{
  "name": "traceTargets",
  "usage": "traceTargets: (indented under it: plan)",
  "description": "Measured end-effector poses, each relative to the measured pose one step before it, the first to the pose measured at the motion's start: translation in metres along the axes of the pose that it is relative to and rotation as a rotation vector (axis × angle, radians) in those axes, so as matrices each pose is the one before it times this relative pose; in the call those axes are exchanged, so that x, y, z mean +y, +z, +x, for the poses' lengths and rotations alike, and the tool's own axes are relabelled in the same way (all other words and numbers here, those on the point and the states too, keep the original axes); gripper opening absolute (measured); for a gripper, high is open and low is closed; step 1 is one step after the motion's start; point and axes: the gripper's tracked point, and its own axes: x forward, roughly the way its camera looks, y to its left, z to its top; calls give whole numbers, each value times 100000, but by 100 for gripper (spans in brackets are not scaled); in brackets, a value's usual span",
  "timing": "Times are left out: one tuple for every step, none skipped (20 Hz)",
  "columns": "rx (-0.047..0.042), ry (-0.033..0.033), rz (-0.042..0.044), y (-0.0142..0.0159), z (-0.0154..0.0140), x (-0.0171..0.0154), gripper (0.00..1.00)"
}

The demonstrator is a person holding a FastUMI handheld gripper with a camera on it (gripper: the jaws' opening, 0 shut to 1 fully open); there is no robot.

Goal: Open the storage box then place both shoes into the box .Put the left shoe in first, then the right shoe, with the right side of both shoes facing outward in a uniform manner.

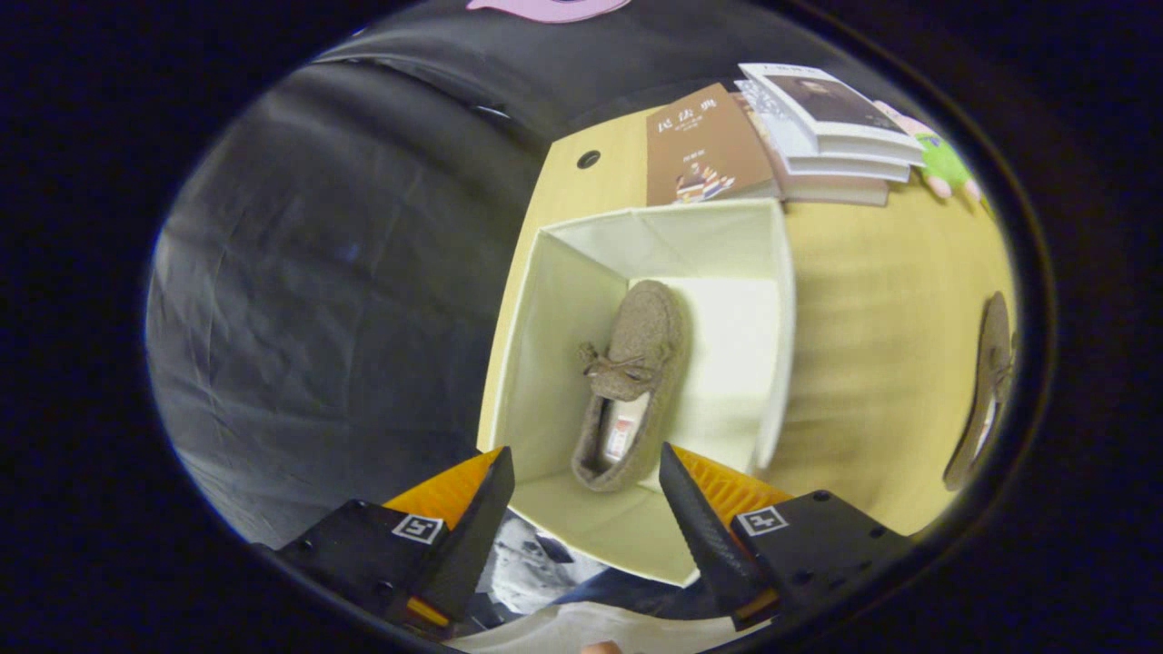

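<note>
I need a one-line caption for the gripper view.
Open claw above storage box holding one shoe; second shoe waits on the table.

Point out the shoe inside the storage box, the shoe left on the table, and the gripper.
shoe in the storage box (636, 363): gripper view, on its bow.
shoe on the table (986, 391): gripper view, on its upper.
gripper (586, 490): gripper view, midway between open fingertips.

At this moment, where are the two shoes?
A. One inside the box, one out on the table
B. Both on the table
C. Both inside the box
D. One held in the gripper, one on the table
A: one shoe lies inside the open storage box; the other shoe lies on the table, and the gripper is open, holding nothing.
</note>
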Motion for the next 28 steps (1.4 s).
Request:
traceTargets:
  plan:
    - [-512,-2281,-2219,-167,-1207,-1438,100]
    - [-688,-2046,-1478,-207,-1235,-1509,100]
    - [-716,-3117,-1002,-271,-1055,-1782,100]
    - [-1111,-2679,-379,16,-1202,-1758,100]
    - [-490,-2145,131,-166,-1072,-1701,100]
    - [-319,-2166,647,-206,-1002,-1679,100]
    - [-950,-2202,483,24,-901,-1722,100]
    - [-738,-2739,314,43,-729,-1935,100]
    - [-680,-3210,880,-118,-704,-2017,100]
    - [-658,-2879,1360,167,-572,-2072,100]
    - [-532,-2986,2275,76,-493,-2067,100]
    - [-232,-1831,2488,142,-245,-1759,100]
    - [-367,-2157,2496,271,-41,-1921,100]
    - [-307,-2999,2204,199,18,-2154,100]
    - [-460,-3328,1647,173,168,-1937,99]
    - [-903,-4701,1329,268,354,-2272,99]
    - [-1057,-5004,719,285,564,-2144,99]
    - [-87,-4400,721,-11,852,-2072,99]
    - [903,-3514,1234,-286,888,-1638,98]
    - [2062,-2406,1452,-549,1137,-1270,97]
    - [2388,-1887,1328,-591,1060,-1055,93]
    - [2010,-795,1518,-480,1143,-652,88]
    - [2050,-738,1118,-530,1021,-499,84]
    - [1321,269,696,-381,783,-404,79]
    - [794,-226,472,-241,803,-252,74]
    - [608,-151,318,-191,745,-310,70]
    - [640,-1724,-286,-118,737,-434,65]
    - [255,-1601,-928,-29,686,-215,61]
